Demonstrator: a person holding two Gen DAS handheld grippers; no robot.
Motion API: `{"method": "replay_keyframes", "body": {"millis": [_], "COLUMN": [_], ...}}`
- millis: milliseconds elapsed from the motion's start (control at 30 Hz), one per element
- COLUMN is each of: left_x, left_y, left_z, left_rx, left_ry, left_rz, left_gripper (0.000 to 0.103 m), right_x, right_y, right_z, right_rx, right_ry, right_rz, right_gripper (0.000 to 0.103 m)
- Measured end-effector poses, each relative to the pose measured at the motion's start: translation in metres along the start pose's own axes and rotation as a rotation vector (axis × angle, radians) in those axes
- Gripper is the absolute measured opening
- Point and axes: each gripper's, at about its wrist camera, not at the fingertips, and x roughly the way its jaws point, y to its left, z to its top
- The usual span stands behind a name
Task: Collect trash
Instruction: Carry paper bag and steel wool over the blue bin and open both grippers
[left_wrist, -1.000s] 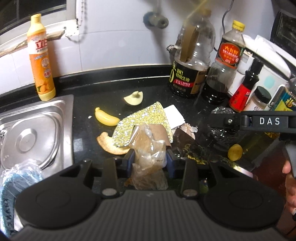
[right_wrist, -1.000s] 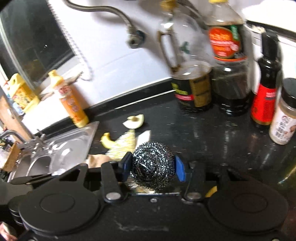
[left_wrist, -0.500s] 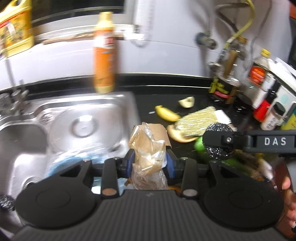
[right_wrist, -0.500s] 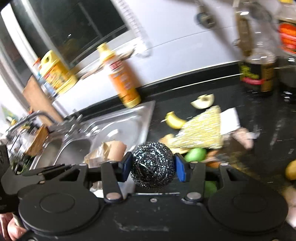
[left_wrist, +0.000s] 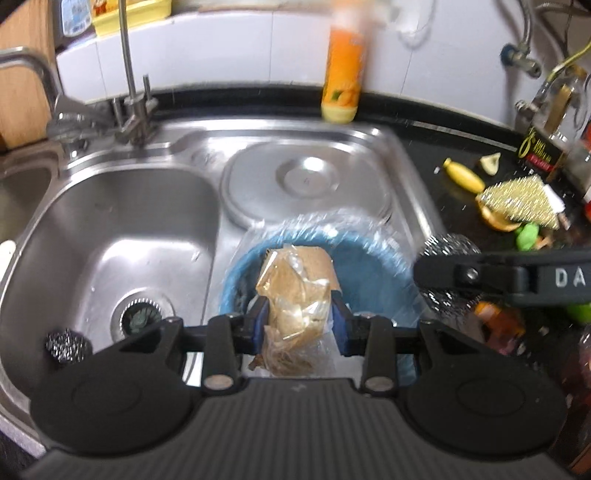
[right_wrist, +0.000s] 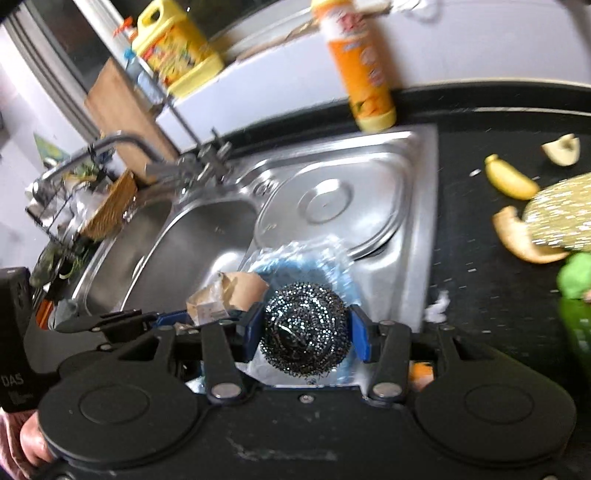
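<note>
Left claw (left_wrist: 300, 319) clamped on crumpled brown wrapper (left_wrist: 295, 291), above blue bin (left_wrist: 373, 273) lined with clear plastic, set in sink (left_wrist: 110, 229) right part. Right claw (left_wrist: 443, 271) at right, gripping steel scourer (left_wrist: 448, 246). Second scourer (left_wrist: 66, 347) in basin, left. Orange bottle (left_wrist: 341, 74) behind sink. Banana piece (left_wrist: 463, 177), peel (left_wrist: 496, 221), gold pad (left_wrist: 521, 199) on black desk (left_wrist: 458, 214).

Bright light glares off the steel sink (left_wrist: 122, 236); motion blur, fisheye-bent edges
</note>
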Motion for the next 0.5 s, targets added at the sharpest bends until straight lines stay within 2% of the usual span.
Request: {"method": "replay_keyframes", "body": {"millis": [233, 433, 500], "left_x": [0.024, 0.037, 0.039], "left_y": [0.000, 0.000, 0.001], "left_z": [-0.013, -0.014, -0.014], "left_rx": [0.047, 0.061, 0.061], "left_ry": [0.075, 0.103, 0.109], "left_rz": [0.005, 0.003, 0.002], "left_gripper": [0.036, 0.036, 0.037], "right_x": [0.039, 0.053, 0.056], "right_y": [0.013, 0.011, 0.011], "right_z": [0.000, -0.001, -0.001], "right_rx": [-0.008, -0.002, 0.001], "right_ry": [0.069, 0.099, 0.108], "right_rz": [-0.001, -0.012, -0.006], "right_gripper": [0.048, 0.048, 0.052]}}
